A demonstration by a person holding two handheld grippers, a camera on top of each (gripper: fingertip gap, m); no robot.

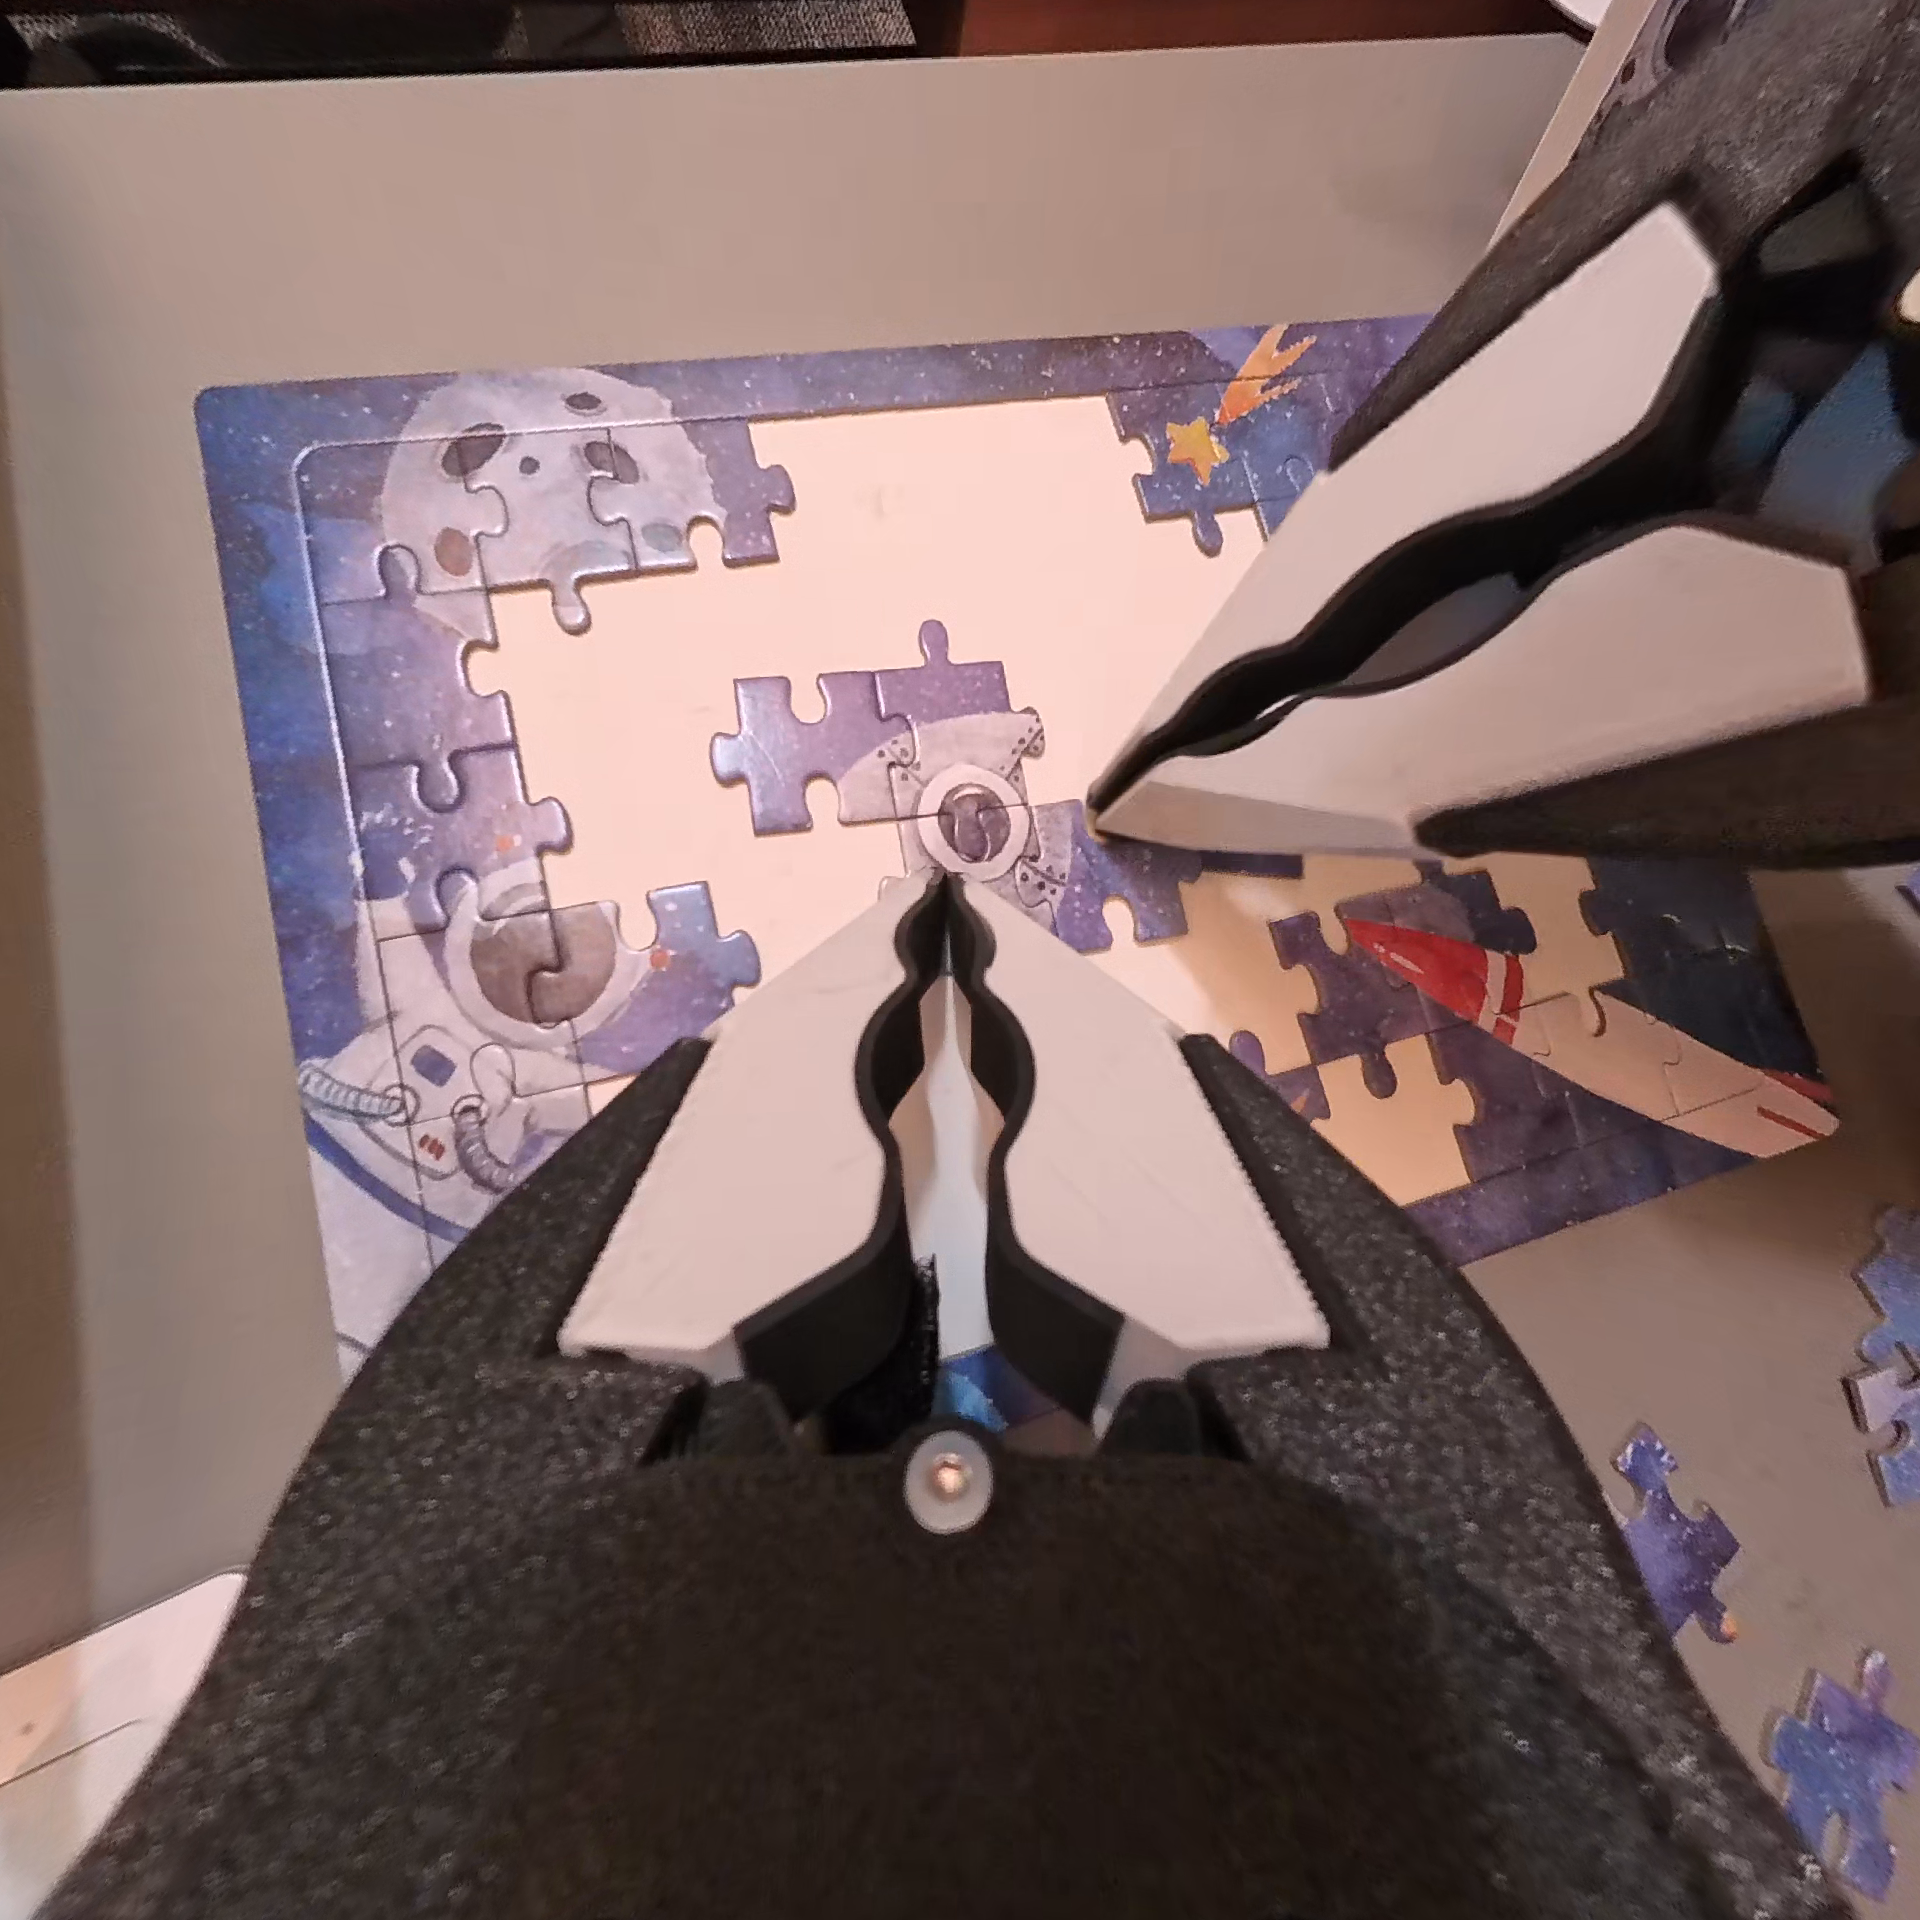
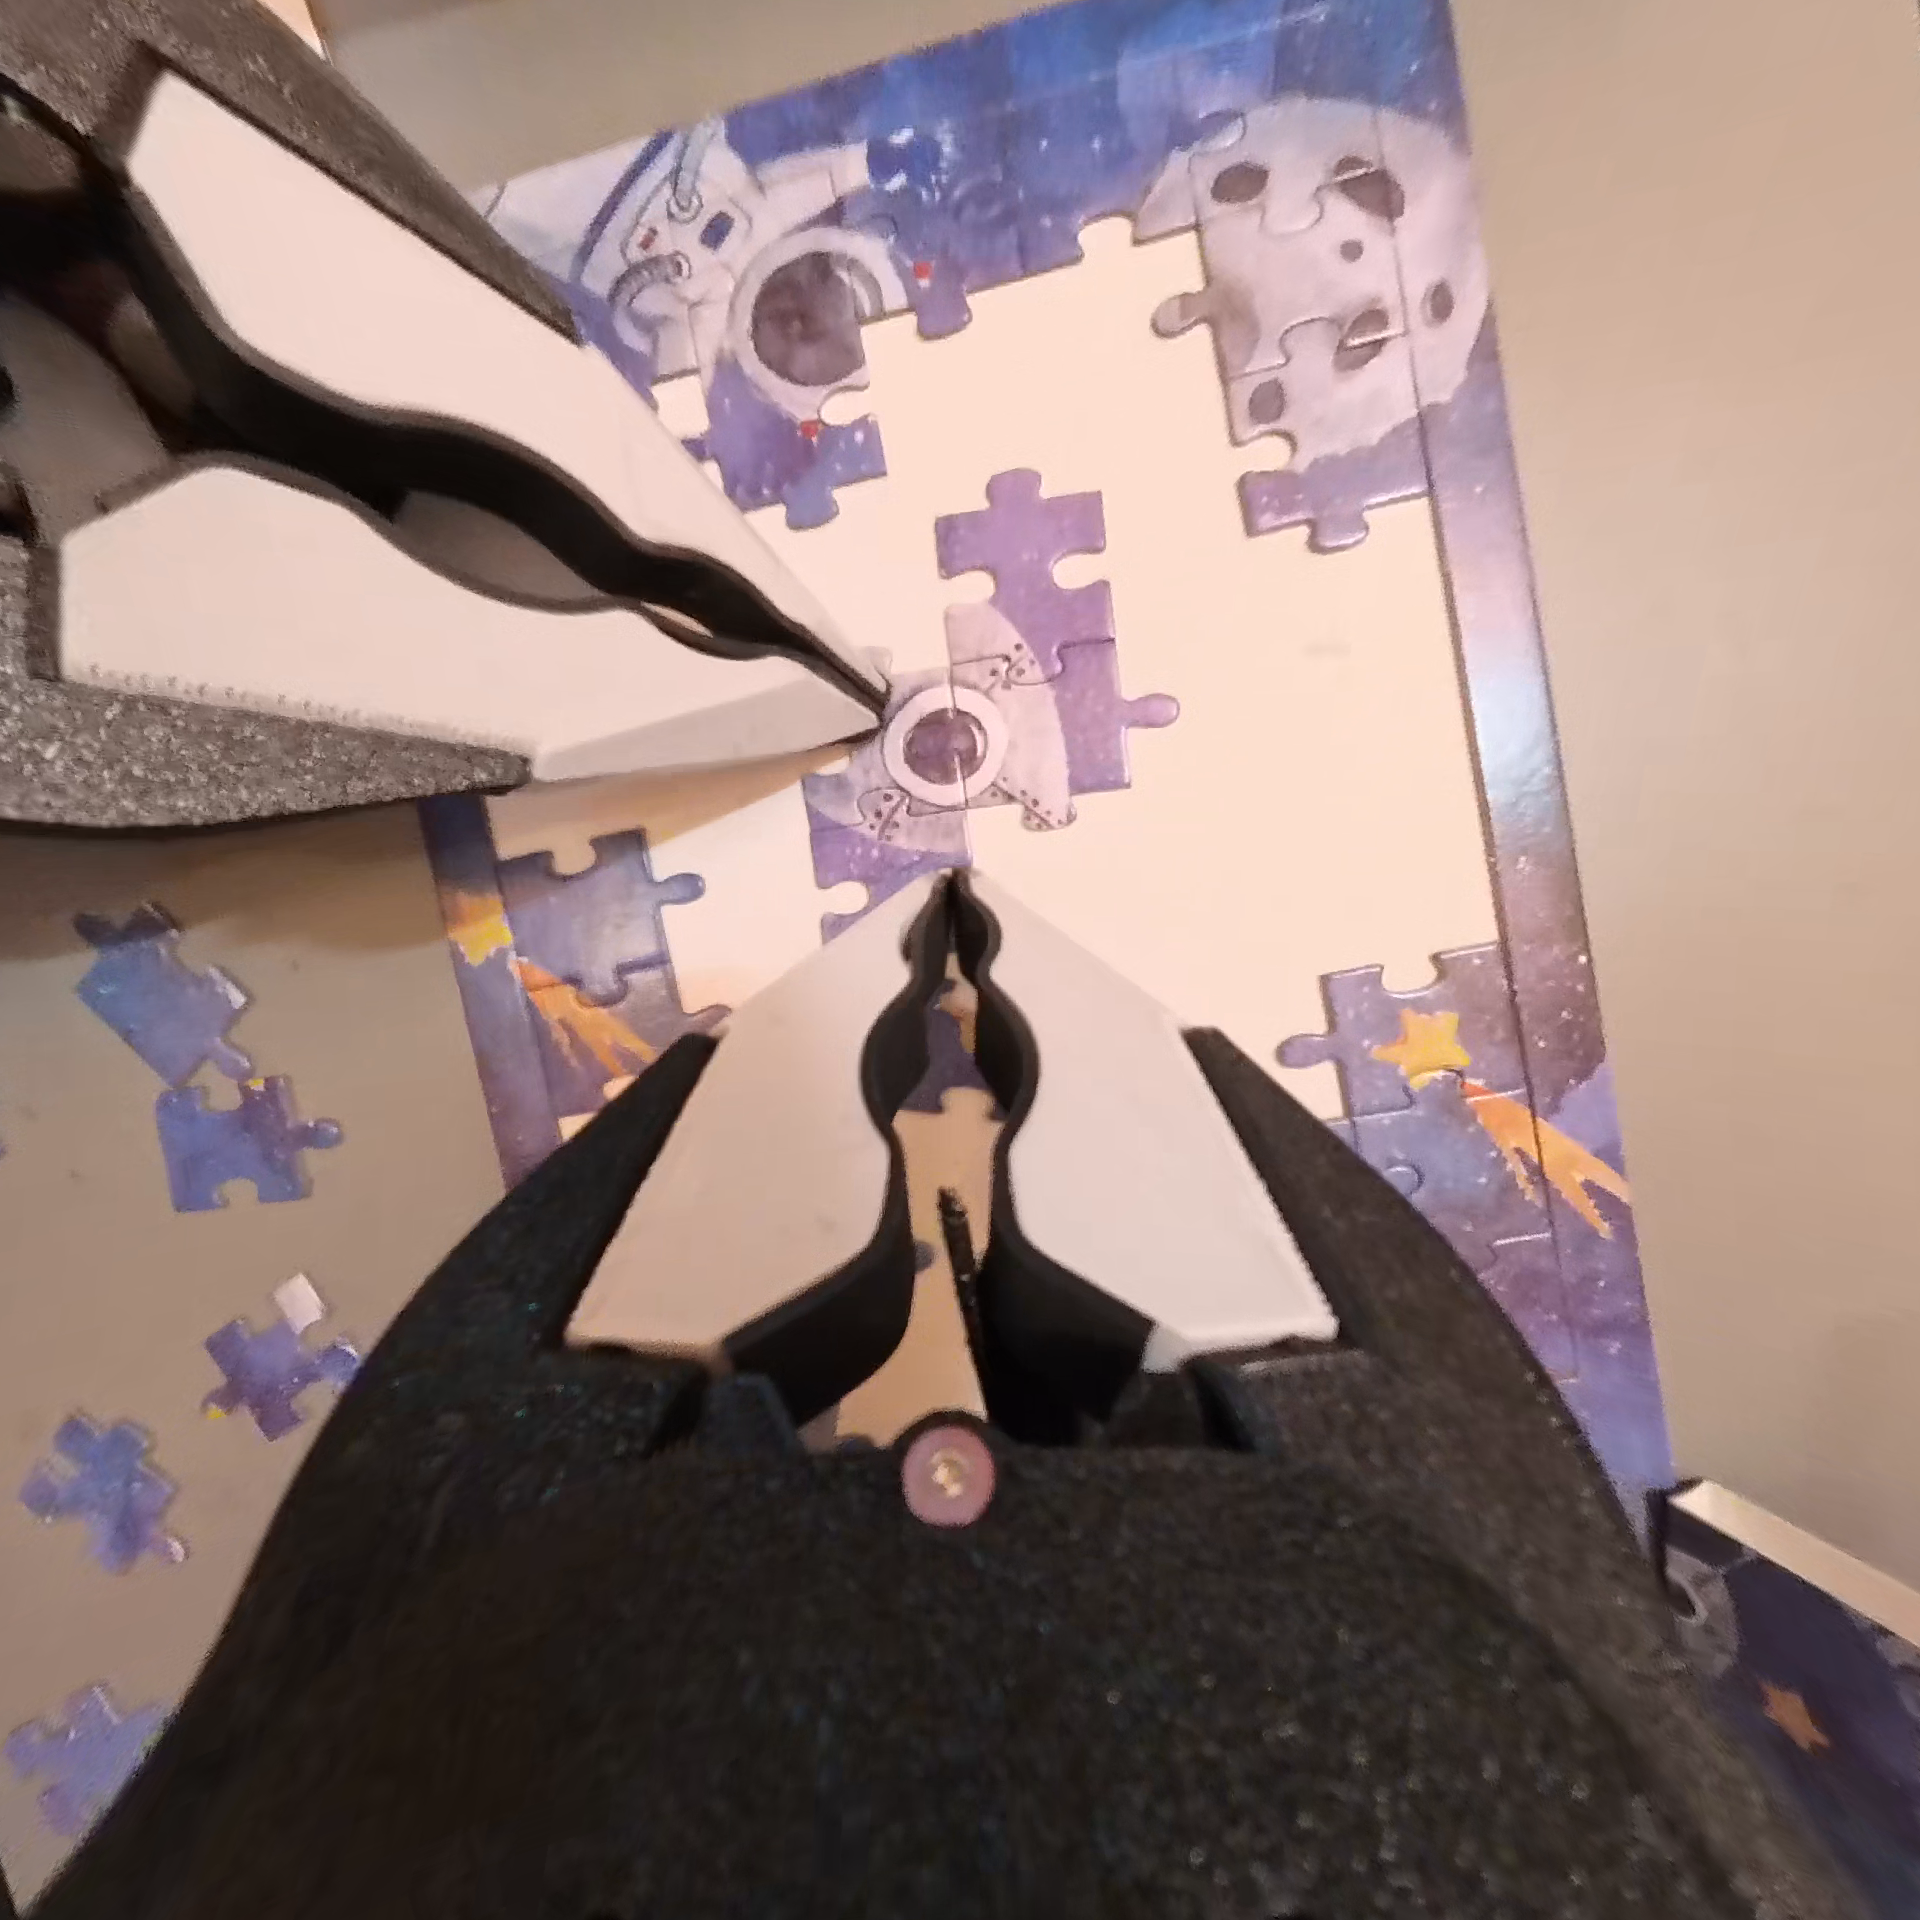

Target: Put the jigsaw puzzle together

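Right now both claws bear on the small island of joined pieces in the middle of the puzzle tray on the bench. Left claw is pinched closed, holding nothing, tip at the island's near edge; right claw likewise, slanting in from the side. Best, I'd say, to nudge gently with both tips, keeping the joints locked. Loose pieces wait beside the tray.

A faint sheen is being shown by the printed cardboard puzzle tray; smooth white plastic fingers are being framed by rough, grainy black tool bodies; the bench is looking matt.
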